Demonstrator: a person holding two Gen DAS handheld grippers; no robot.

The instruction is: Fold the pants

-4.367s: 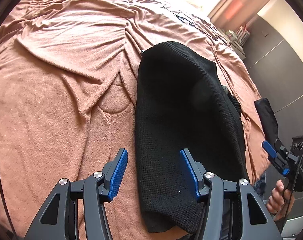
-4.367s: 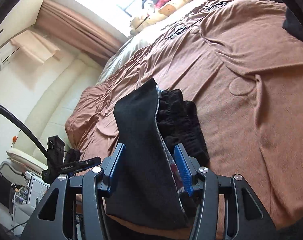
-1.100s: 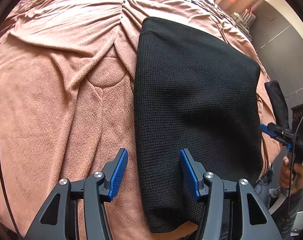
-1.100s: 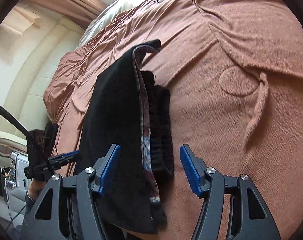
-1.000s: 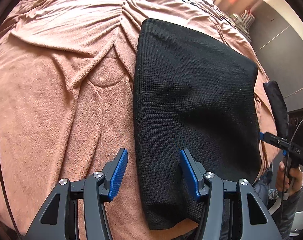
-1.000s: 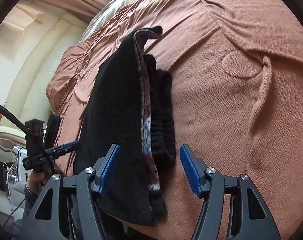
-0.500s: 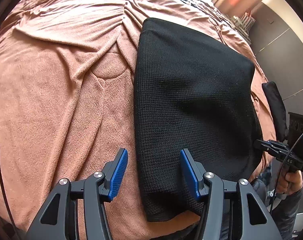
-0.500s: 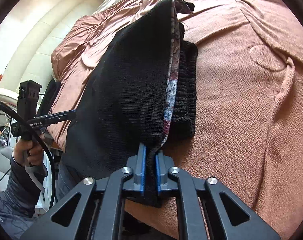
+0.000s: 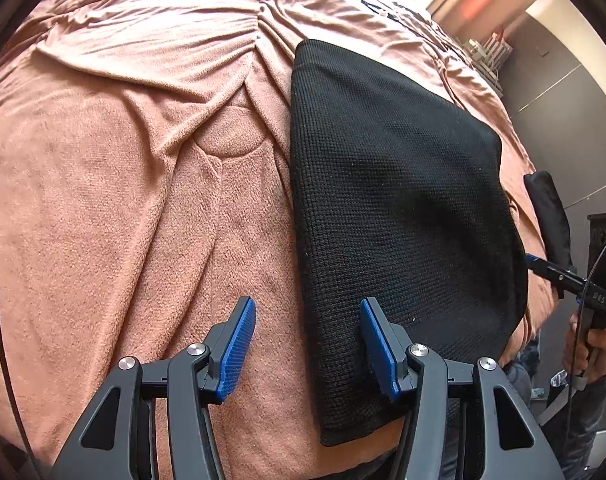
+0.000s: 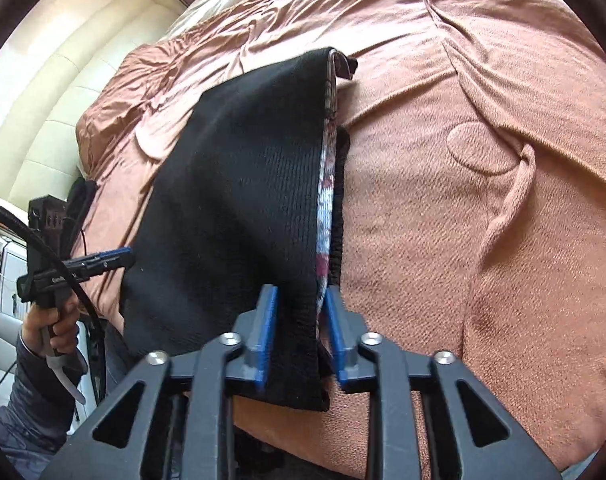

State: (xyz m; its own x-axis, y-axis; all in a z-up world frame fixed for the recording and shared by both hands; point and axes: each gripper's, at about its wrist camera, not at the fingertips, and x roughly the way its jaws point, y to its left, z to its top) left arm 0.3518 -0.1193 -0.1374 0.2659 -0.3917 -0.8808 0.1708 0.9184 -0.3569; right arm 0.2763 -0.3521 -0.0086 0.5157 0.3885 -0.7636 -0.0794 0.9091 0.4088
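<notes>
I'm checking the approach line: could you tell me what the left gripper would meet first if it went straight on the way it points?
Probably the brown blanket, close beside the left edge of the black pants; the left gripper hangs open above that border, so depth is uncertain.

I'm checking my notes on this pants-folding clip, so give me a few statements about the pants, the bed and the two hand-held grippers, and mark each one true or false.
1. The black pants lie on a brown blanket. True.
2. The left hand-held gripper is clamped on the pants. False: its jaws stand apart, with only the pants' edge between them and no pad pressing on it.
3. The right hand-held gripper has pants fabric between its jaws. True: a fold of the near edge sits there while the jaws are opening.
4. The pants lie spread out full length. False: they are folded into a compact stack.
5. A patterned lining shows along the pants' right edge in the right wrist view. True.
</notes>
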